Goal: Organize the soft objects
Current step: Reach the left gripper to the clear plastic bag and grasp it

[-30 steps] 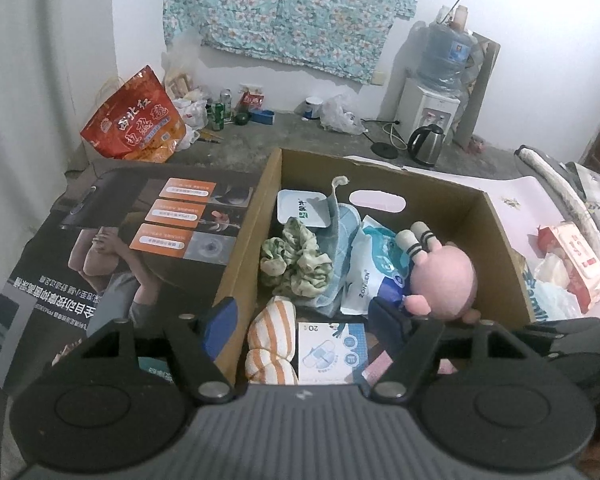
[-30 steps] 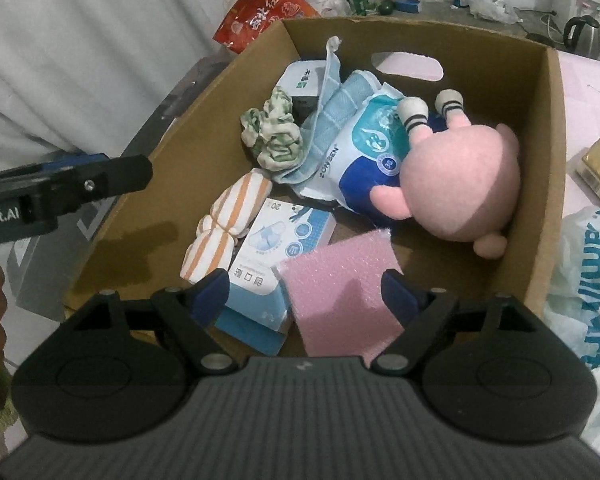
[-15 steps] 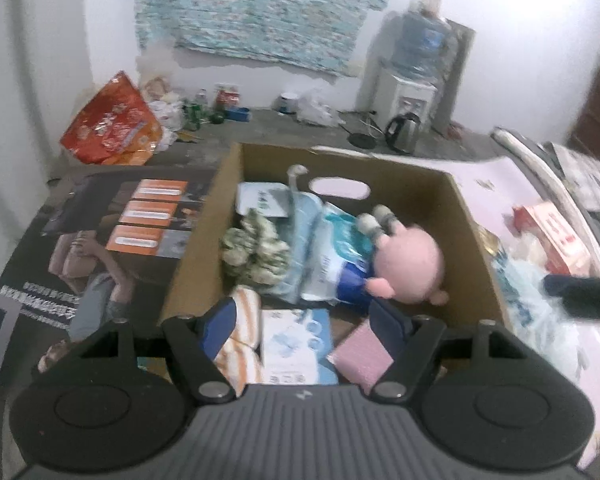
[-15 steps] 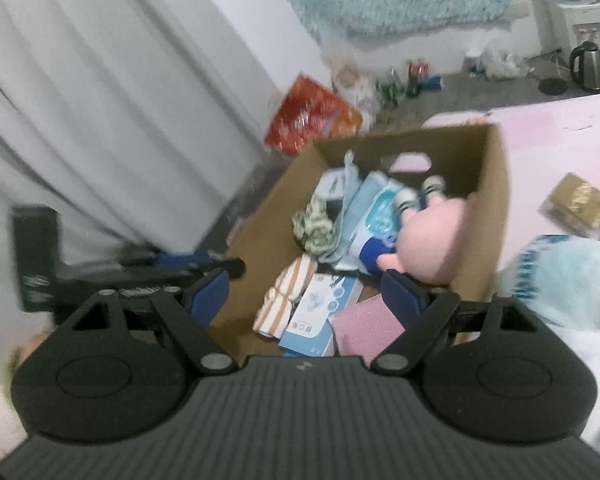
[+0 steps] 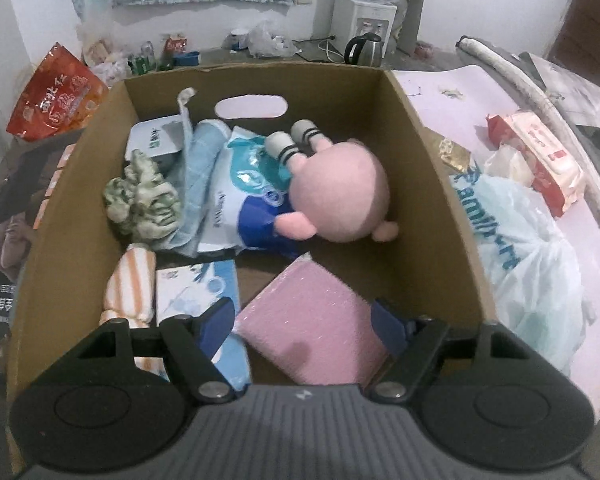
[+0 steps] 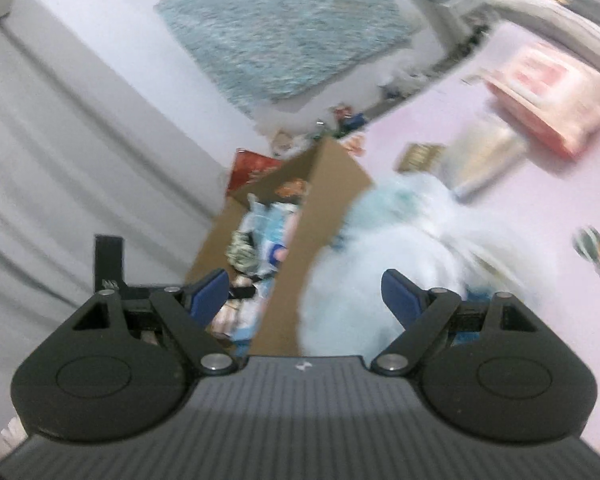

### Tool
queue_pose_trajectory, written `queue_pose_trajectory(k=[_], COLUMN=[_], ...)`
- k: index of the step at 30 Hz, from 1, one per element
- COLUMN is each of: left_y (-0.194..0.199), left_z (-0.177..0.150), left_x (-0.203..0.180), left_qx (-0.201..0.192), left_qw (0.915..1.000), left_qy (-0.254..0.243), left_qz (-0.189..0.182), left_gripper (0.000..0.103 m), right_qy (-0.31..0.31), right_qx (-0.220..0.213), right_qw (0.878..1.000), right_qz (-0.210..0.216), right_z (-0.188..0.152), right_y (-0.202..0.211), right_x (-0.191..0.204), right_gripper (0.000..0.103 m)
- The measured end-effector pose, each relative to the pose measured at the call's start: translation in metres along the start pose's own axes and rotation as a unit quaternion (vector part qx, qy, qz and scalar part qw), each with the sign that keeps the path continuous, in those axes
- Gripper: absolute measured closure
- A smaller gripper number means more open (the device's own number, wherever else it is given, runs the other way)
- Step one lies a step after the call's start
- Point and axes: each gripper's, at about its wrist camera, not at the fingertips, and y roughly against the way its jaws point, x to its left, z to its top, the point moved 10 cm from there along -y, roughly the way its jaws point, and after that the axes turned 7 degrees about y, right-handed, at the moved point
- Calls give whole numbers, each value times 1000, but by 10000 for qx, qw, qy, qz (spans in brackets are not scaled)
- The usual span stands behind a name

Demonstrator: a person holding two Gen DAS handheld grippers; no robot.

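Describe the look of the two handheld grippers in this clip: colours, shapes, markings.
Both match: the left gripper and right gripper each have a ribbed dark-grey body with a small white logo, two black round-lobed linkage arms on silver pivot pins, and blue finger pads. No cables or sleeves show.

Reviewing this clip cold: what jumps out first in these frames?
The cardboard box fills the left wrist view, with a pink plush doll lying at its middle and a pink foam pad nearest the camera. Right of the box sits a white plastic bag.

Motion blur smears the cardboard box [image 6: 324, 184] and plastic bag [image 6: 400, 248].
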Motion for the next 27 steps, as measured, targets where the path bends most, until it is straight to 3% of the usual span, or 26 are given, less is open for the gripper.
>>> queue_pose_trajectory(k=[4, 9, 16, 20, 25, 27], left_y=[12, 45, 68, 54, 13, -9], left_z=[9, 31, 55, 61, 62, 65], left_x=[-11, -33, -106, -168, -251, -271], left_qx=[-87, -589, -952, -972, -889, -749], left_qw=[10000, 9981, 9912, 9792, 9494, 9467], left_qy=[-18, -189, -876, -1738, -2966, -3085], left_qz=[-7, -18, -287, -386, -531, -543], left_gripper=[26, 19, 12, 8, 5, 5], right_qy=[-188, -471, -711, -877, -993, -985], right_qx=[-30, -90, -230, -352, -410, -422], right_qw=[9995, 9980, 9969, 9954, 9942, 9942], right_qz=[-270, -402, -260, -175, -64, -61], right_z=[-17, -25, -19, -14, -2, 4], right_y=[7, 8, 2, 0, -6, -11], right_x=[-33, -70, -100, -118, -135, -140], right_gripper=[19, 19, 18, 18, 18, 18])
